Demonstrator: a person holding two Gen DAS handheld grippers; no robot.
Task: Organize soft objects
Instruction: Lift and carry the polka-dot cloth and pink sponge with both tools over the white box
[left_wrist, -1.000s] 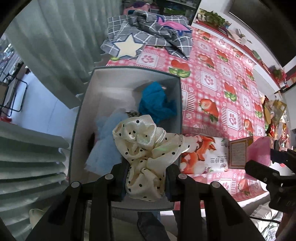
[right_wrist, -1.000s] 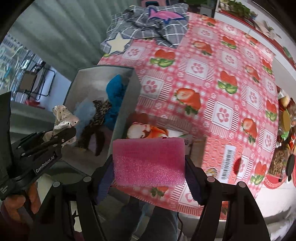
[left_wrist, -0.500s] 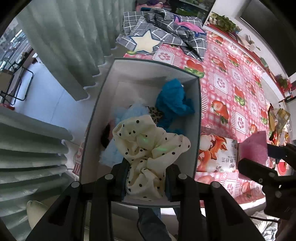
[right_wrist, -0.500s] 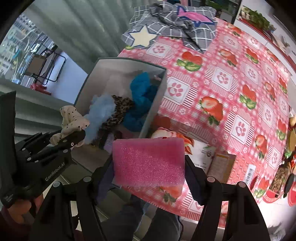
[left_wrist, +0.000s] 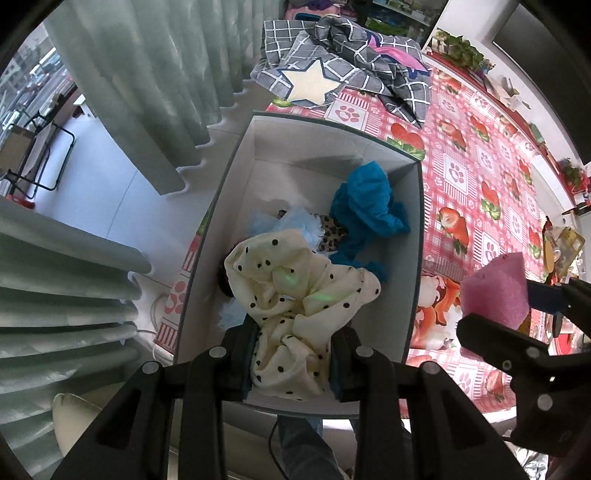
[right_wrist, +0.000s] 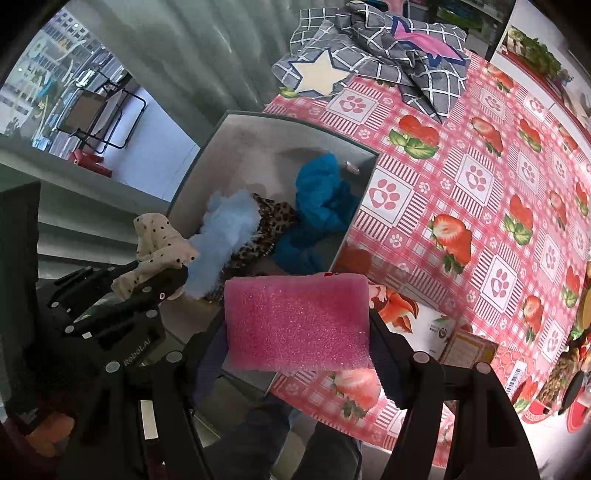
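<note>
Above the open grey rectangular box (left_wrist: 415, 236) of soft items, left gripper (left_wrist: 291, 354) clamps a cream black-dotted satin scrunchie (left_wrist: 295, 295); beside it, over the box's near corner, right gripper (right_wrist: 297, 328) grips a pink foam sponge block (right_wrist: 295, 326) between widely spaced jaws

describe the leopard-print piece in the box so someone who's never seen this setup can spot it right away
Find the grey box at the curtain-side edge of the strawberry tablecloth and look inside. The leopard-print piece lies mid-box, wedged between a fluffy light-blue item and a crumpled teal cloth. It is the only brown, dark-spotted fabric there; the other spotted one is cream with black dots, held in the left gripper.
</note>
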